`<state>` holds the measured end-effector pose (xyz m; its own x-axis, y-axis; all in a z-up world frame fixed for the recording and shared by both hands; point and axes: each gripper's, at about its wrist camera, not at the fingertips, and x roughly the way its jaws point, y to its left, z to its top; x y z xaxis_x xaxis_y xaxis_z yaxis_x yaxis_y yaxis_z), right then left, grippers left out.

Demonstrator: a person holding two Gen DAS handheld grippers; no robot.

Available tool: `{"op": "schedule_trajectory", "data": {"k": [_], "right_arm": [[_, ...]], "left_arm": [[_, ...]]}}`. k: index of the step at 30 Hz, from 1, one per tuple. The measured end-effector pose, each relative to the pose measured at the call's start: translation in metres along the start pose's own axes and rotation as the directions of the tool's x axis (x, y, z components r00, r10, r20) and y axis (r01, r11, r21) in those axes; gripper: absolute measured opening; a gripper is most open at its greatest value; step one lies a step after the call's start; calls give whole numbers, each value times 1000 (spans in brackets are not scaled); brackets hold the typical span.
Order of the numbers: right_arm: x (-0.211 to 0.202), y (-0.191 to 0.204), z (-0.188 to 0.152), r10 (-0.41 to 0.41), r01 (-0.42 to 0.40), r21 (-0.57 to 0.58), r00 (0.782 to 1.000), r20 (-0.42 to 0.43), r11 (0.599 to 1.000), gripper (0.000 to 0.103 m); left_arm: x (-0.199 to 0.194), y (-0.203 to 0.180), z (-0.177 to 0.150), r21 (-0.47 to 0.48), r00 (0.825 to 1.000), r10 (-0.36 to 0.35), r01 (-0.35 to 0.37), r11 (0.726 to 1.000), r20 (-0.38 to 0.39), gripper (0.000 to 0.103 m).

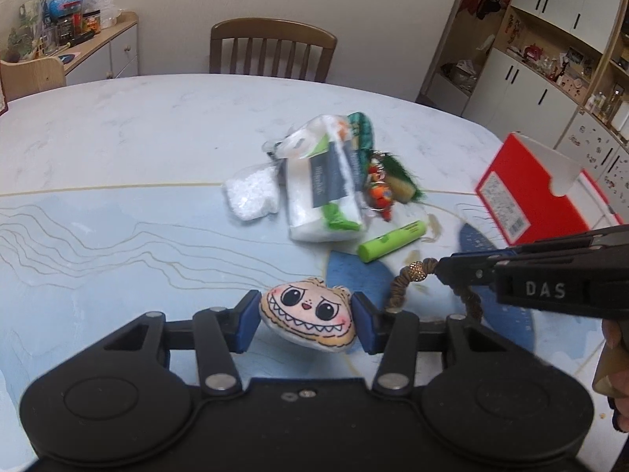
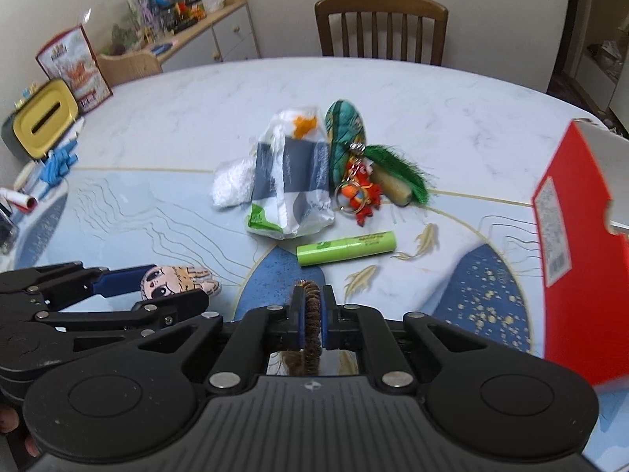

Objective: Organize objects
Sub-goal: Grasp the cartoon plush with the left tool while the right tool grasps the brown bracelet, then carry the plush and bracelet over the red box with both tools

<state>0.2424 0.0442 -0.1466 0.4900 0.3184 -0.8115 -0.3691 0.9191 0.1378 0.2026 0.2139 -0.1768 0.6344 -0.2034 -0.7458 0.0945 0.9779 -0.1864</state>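
Left tongs (image 1: 306, 319) bracket a grinning plush face (image 1: 308, 318), blue pads at both its sides, low over the bench (image 1: 118, 126). Right of the plush, right tongs (image 2: 311, 316) are closed on a brown beaded scrunchie (image 2: 312, 314). Beyond the plush lie a green tube (image 1: 392, 240) and a red box (image 1: 526, 192).

The table (image 1: 157, 126) looked smooth and faintly glossy, marble-patterned. The chair (image 1: 271, 49) was brown wood. The plush (image 1: 308, 312) looked like soft matt cloth, the scrunchie (image 2: 312, 314) like ruched brown fabric. The marker (image 2: 346, 247) was smooth green plastic, the bag (image 2: 291, 185) crinkled glossy film, the box (image 2: 574, 259) matt red card.
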Motion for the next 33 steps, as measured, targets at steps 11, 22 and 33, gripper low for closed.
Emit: {"op": "schedule_trajectory", "data": {"k": [11,22,33], "right_arm": [[-75,-36,-1,6,-9,33,996,86,999,6],[-138,-110,11,-53,35,97,981,188,995,7],[-175,-195,15,-130,99,132,958,254,986,7]], "left_arm": [[-31,-38,21,30,999,-53,53,998,0,48],[-41,-116,58,110,990,-138,137,984,4,48],[-20,-211,85,209,980,-199,201,957,-27,48]]}}
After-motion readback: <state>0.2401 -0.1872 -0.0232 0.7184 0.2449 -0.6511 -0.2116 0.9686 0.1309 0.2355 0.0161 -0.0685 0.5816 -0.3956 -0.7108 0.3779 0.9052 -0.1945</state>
